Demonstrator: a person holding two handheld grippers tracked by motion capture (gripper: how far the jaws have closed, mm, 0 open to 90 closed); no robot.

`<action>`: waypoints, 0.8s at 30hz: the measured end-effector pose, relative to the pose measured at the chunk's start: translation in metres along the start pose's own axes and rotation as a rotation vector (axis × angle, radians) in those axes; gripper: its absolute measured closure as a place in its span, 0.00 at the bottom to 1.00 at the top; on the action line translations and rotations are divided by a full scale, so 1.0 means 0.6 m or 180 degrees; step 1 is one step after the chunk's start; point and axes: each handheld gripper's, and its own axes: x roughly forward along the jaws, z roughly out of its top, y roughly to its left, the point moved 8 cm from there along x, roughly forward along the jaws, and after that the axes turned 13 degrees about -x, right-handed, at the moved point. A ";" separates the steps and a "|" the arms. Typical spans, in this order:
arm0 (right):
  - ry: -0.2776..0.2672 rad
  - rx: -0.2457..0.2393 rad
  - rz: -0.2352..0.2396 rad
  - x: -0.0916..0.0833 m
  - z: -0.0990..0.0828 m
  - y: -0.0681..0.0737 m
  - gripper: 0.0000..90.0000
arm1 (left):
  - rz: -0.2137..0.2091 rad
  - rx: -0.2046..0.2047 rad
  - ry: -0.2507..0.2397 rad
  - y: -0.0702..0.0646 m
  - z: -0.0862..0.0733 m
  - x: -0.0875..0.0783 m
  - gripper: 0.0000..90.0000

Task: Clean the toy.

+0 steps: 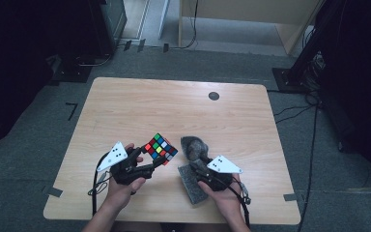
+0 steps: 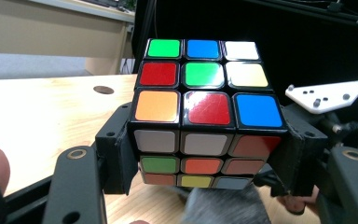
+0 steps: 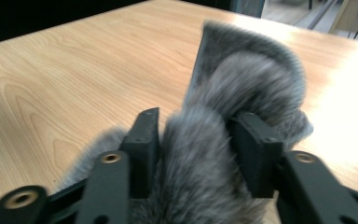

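Item: puzzle cube (image 1: 159,149), scrambled. Location: lifted off the table (image 1: 125,106) near its front edge, left of centre. Your left gripper (image 1: 160,163) is clamped on it, one jaw on each side face, the grip square in the left gripper view.

Item: grey fluffy cloth (image 1: 194,147), right of the cube, part trailing on the table. Your right gripper (image 1: 197,166) has a fold between its jaws, which stand partly apart; whether the pads press on it you cannot tell.

Status: both items in hand. Judged outstanding: wiping the cube faces; cloth and cube are not yet touching.
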 end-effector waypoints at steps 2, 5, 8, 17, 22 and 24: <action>-0.0056 0.0037 -0.0083 -0.008 0.007 -0.012 0.49 | 0.0037 -0.0009 0.0011 0.003 0.000 0.000 0.38; -0.0142 -0.0017 -0.0137 -0.018 0.021 -0.015 0.43 | 0.0071 -0.0042 0.0009 0.007 0.001 0.000 0.38; -0.0350 -0.0089 -0.0036 -0.024 0.043 0.002 0.39 | 0.0058 -0.0081 -0.0007 0.006 0.004 0.000 0.38; -0.0675 -0.0553 0.0282 -0.018 0.079 0.079 0.34 | 0.0020 -0.0085 0.0044 -0.011 0.001 0.006 0.38; -0.0845 -0.0642 0.0162 -0.021 0.091 0.084 0.28 | -0.0017 -0.0127 0.0107 -0.021 -0.005 0.013 0.38; -0.0882 -0.0676 0.0107 -0.022 0.093 0.083 0.27 | -0.0035 -0.0109 0.0154 -0.028 -0.010 0.017 0.38</action>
